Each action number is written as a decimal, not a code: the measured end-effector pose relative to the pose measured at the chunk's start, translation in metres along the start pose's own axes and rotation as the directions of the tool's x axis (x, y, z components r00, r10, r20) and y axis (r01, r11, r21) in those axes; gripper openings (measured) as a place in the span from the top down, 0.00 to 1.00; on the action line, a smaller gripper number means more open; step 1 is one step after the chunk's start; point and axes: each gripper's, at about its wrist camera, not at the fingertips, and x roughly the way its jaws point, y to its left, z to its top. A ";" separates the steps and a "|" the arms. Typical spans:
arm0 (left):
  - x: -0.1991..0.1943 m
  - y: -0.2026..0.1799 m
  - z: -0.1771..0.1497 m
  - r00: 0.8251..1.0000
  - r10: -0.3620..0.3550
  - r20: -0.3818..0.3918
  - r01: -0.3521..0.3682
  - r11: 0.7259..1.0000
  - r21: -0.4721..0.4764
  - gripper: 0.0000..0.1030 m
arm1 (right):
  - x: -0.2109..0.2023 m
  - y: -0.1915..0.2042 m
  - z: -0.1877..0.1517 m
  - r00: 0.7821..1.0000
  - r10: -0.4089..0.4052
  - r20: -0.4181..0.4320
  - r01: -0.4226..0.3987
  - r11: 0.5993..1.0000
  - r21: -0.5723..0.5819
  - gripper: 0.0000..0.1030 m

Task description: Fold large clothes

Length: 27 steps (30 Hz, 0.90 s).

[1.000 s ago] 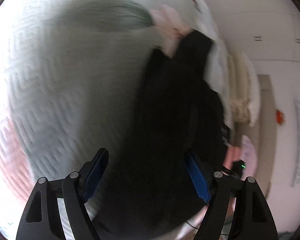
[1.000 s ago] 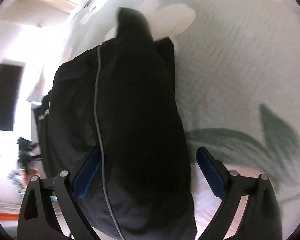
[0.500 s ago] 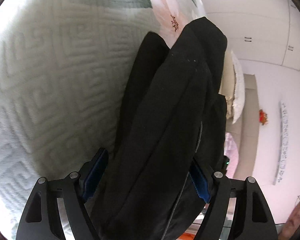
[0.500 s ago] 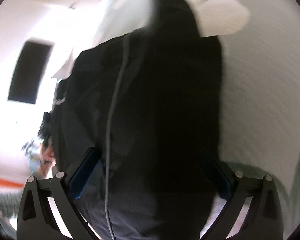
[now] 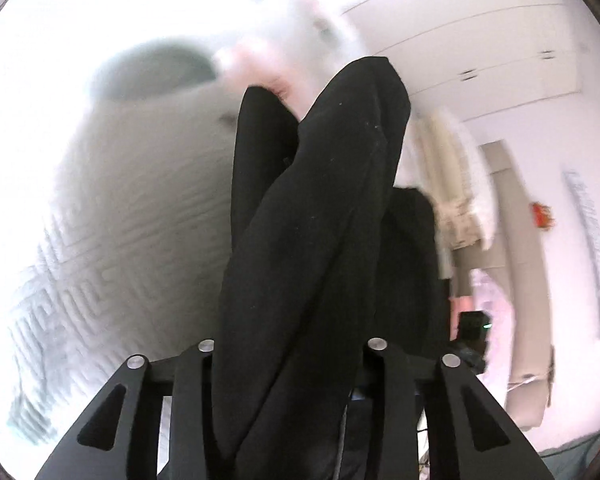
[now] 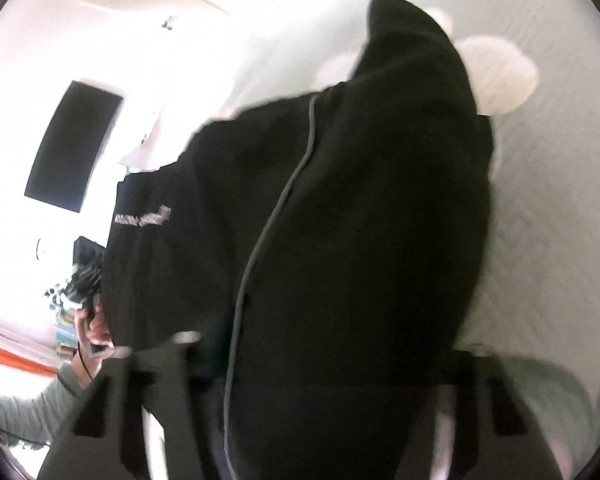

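A large black garment (image 5: 320, 216) with a grey piping line hangs and bunches over a pale green quilted bedspread (image 5: 132, 208). In the left wrist view my left gripper (image 5: 290, 360) is shut on a thick fold of the black garment, its pads hidden by cloth. In the right wrist view the black garment (image 6: 340, 220) fills the middle and my right gripper (image 6: 320, 364) is shut on its edge, blurred. The piping (image 6: 268, 220) runs up from the jaws.
The bedspread (image 6: 548, 160) has pale flower and green leaf prints. White wardrobe doors (image 5: 480, 40) and a cream bundle (image 5: 456, 200) lie to the right. A dark wall screen (image 6: 72, 148) and the person's hand (image 6: 94, 328) show at left.
Both grippers have closed on the black garment; the blue pads no longer show. Both have lifted and tilted, with the garment drawn upward off the bedspread.
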 end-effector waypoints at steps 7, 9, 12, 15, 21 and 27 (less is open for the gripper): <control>-0.095 -0.031 -0.012 0.993 -0.091 0.076 0.083 0.992 0.095 0.73 | -0.032 0.096 -0.020 0.989 -0.074 0.126 0.084 0.993 -0.078 0.64; -0.126 -0.028 -0.009 0.989 -0.115 0.097 0.105 0.989 0.100 0.73 | -0.038 0.132 -0.025 0.986 -0.082 0.148 0.099 0.989 -0.109 0.64; -0.189 -0.014 0.007 0.982 -0.135 0.130 0.121 0.986 0.110 0.73 | -0.041 0.191 -0.034 0.983 -0.070 0.170 0.094 0.986 -0.140 0.64; -0.234 0.002 0.015 0.983 -0.126 0.136 0.112 0.988 0.104 0.73 | -0.025 0.250 -0.045 0.983 -0.064 0.171 0.092 0.982 -0.165 0.64; -0.306 0.067 0.040 0.993 -0.030 0.118 0.022 0.997 0.070 0.73 | 0.057 0.333 -0.062 0.990 -0.067 0.121 0.082 0.988 -0.127 0.64; -0.315 0.177 0.033 0.997 0.025 0.072 -0.019 0.996 -0.084 0.72 | 0.164 0.357 -0.091 0.997 -0.080 0.001 0.080 0.996 -0.037 0.64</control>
